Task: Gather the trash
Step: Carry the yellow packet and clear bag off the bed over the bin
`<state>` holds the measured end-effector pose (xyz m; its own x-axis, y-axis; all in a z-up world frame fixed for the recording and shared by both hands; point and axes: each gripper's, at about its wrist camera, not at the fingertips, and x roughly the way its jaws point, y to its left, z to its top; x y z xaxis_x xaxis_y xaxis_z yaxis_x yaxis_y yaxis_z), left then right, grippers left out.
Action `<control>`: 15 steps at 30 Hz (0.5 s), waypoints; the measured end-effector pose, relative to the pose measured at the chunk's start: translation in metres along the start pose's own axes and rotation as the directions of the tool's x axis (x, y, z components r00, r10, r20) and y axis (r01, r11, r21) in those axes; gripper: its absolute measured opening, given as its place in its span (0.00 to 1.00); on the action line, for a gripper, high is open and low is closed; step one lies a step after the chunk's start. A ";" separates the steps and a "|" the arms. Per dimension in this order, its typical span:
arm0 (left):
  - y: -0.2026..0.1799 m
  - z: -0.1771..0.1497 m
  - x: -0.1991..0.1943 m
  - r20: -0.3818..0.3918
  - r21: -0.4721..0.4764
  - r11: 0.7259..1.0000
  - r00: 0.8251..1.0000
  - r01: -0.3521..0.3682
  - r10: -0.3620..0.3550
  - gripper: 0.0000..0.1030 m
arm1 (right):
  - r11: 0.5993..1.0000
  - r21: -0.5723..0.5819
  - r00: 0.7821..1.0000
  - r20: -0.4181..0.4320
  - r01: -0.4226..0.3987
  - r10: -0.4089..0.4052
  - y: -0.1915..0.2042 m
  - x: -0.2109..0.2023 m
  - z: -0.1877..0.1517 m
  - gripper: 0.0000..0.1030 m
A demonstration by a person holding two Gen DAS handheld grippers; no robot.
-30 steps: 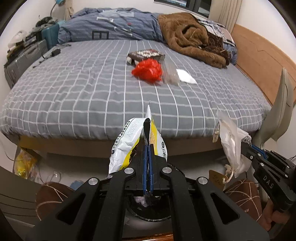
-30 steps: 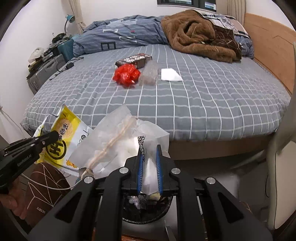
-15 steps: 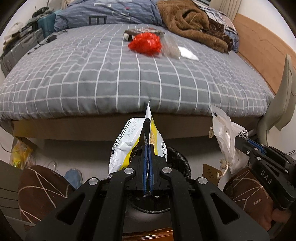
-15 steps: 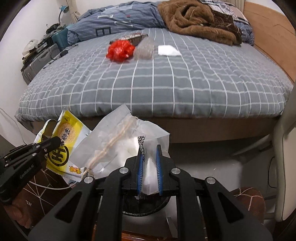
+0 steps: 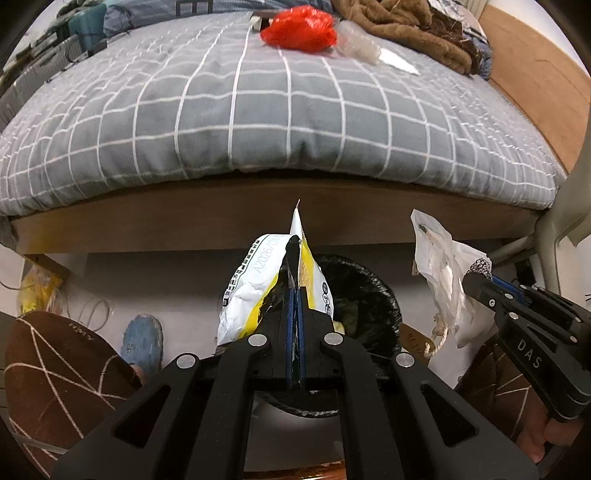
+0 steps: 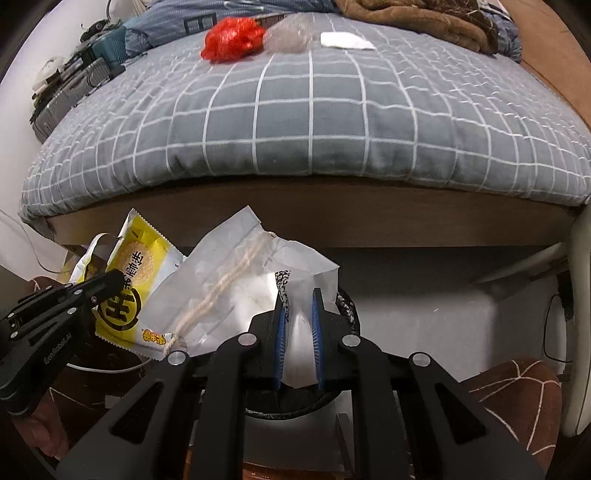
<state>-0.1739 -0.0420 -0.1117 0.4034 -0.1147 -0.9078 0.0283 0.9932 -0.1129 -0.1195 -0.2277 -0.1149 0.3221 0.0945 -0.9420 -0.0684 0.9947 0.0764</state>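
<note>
My left gripper [image 5: 294,295] is shut on a yellow and white snack wrapper [image 5: 251,288], held just above a black-lined trash bin [image 5: 369,295] on the floor by the bed. My right gripper [image 6: 298,314] is shut on a clear plastic bag [image 6: 236,291] with a rope piece inside, also over the bin [image 6: 347,306]. The wrapper also shows in the right wrist view [image 6: 136,273], and the bag in the left wrist view [image 5: 443,280]. On the bed lie a red plastic bag [image 5: 299,27], a clear wrapper [image 6: 290,31] and a white paper [image 6: 345,40].
The grey checked bed [image 5: 258,110] fills the upper view, with a brown blanket [image 5: 406,22] at the back. Brown slippers [image 5: 55,369] and a blue shoe [image 5: 142,343] lie on the floor. A chair leg [image 5: 561,236] stands at the right.
Both grippers have dropped lower and moved toward the bed's edge with their trash still held. The trash bin has come into fuller view beneath them.
</note>
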 end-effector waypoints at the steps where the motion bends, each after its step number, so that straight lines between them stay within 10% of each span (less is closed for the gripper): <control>1: 0.001 0.000 0.004 -0.007 -0.001 1.000 1.000 -0.001 0.001 0.02 | 1.000 0.000 1.000 -0.006 0.000 0.000 0.000 0.003 0.001 0.12; 15: 0.011 0.000 0.030 -0.061 -0.020 1.000 0.998 -0.004 0.003 0.02 | 0.999 -0.031 0.998 -0.062 0.010 -0.012 0.011 0.035 0.005 0.27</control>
<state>-0.1618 -0.0342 -0.1401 0.3473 -0.1130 -0.9309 0.0082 0.9930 -0.1174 -0.1043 -0.2134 -0.1454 0.2632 0.0798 -0.9614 -0.0947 0.9939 0.0566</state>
